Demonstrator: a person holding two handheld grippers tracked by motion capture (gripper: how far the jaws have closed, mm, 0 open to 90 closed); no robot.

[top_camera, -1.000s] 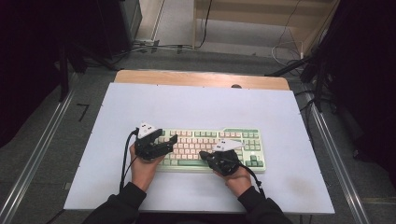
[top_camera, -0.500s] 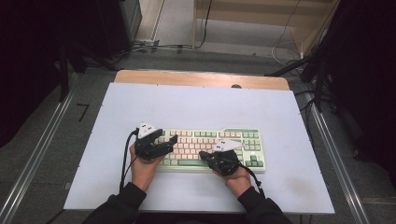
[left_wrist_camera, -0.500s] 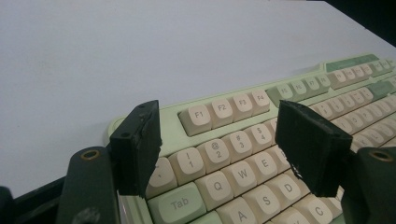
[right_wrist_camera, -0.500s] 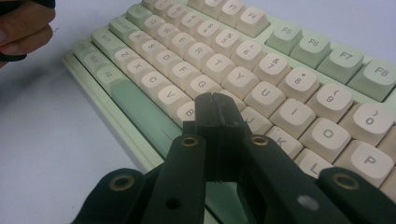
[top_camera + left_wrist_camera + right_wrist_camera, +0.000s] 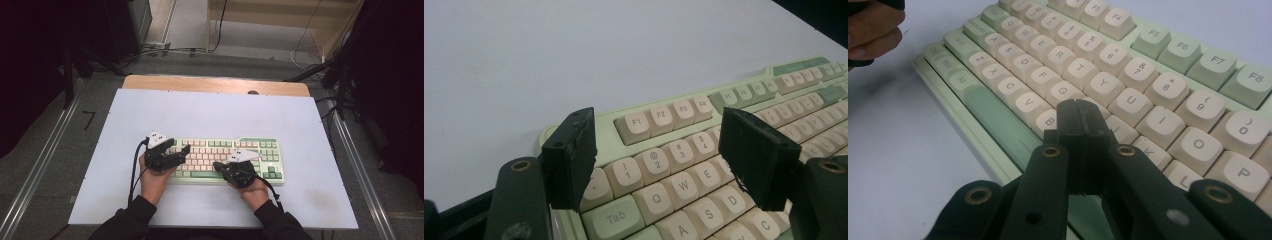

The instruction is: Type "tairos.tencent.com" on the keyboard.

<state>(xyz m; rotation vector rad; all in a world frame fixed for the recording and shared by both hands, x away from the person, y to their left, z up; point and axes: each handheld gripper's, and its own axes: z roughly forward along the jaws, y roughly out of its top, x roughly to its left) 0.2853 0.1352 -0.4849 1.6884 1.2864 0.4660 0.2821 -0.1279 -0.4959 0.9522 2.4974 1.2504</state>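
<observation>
Nothing has moved since the earlier frames: the keyboard (image 5: 227,160), both grippers and both hands sit where they were.

The keyboard, pale green with cream and green keys, lies flat on the near half of the white table (image 5: 215,112), its long side running across the table, just in front of the person.

The right gripper (image 5: 218,165) hangs over the lower middle of the keyboard, its jaws pressed together with nothing between them. In the right gripper view the closed tips (image 5: 1078,117) sit just above the keys around H, B and N, next to the long green space bar (image 5: 998,125); whether they touch a key cannot be told.

The left gripper (image 5: 182,152) is over the left end of the keyboard, its jaws spread apart and empty. In the left gripper view the two black pads (image 5: 574,155) straddle the number row and Q-W-E keys, with the Tab key (image 5: 616,217) below them.

The person's left hand (image 5: 152,182) and right hand (image 5: 255,192) grip the tools from the near edge, dark sleeves (image 5: 125,222) behind. Beyond the table lies grey floor (image 5: 200,30) with cables (image 5: 165,50).
</observation>
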